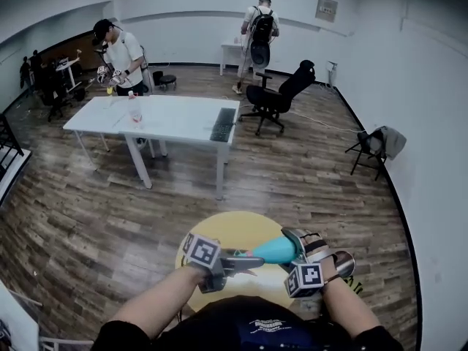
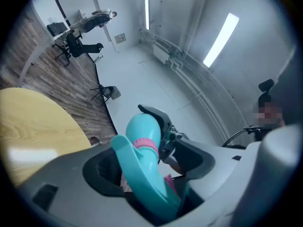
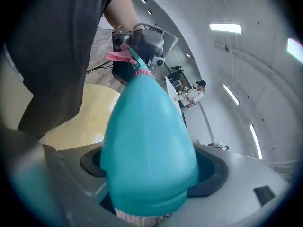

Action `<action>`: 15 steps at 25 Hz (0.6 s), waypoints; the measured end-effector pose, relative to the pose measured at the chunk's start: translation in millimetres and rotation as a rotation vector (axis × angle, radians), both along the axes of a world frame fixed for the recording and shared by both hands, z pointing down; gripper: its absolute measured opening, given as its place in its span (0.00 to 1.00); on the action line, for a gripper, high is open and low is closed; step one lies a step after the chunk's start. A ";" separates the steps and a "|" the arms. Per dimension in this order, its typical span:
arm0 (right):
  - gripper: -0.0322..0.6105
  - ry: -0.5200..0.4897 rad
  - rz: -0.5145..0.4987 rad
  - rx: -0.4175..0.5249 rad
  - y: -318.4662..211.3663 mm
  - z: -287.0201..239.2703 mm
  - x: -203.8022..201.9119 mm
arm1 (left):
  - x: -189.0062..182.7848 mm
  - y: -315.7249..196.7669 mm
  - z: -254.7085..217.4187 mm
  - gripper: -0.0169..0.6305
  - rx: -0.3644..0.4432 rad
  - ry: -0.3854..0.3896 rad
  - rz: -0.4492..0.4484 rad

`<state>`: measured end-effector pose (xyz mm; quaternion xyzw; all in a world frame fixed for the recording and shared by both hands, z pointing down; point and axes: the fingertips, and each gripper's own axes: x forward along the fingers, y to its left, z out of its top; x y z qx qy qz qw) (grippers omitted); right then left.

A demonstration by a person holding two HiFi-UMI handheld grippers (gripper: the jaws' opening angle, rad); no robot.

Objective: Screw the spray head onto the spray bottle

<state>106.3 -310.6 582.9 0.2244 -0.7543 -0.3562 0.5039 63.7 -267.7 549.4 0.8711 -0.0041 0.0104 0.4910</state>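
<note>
Seen from your head, your right gripper [image 1: 298, 248] pinches the teal bottle [image 1: 274, 250], which lies roughly level above the near half of the round yellow table [image 1: 219, 229]. Your left gripper [image 1: 248, 259] meets it there, also above the table. Only the right gripper view shows the spray head [image 3: 134, 63] at the bottle's neck, with a pink collar. Only the left gripper view shows the left claw's 2 jaws spread wide, with the spray head between them.

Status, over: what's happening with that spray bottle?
Right hand-held gripper clamped on teal spray bottle. Left hand-held gripper open around spray head. Nothing blocking.
</note>
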 end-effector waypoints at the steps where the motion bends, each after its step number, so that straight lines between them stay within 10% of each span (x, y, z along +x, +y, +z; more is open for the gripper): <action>1: 0.78 0.000 -0.008 0.008 1.4 -2.7 -2.1 | 4.9 0.5 2.9 0.49 0.029 -0.044 0.001; 7: 0.78 -0.053 -0.024 -0.031 17.2 -6.2 -6.3 | 2.0 15.6 2.2 0.38 0.262 -0.221 0.010; 15: 0.78 -0.054 -0.051 0.009 34.0 -15.8 -25.8 | -15.7 37.2 -7.6 0.37 0.361 -0.272 -0.030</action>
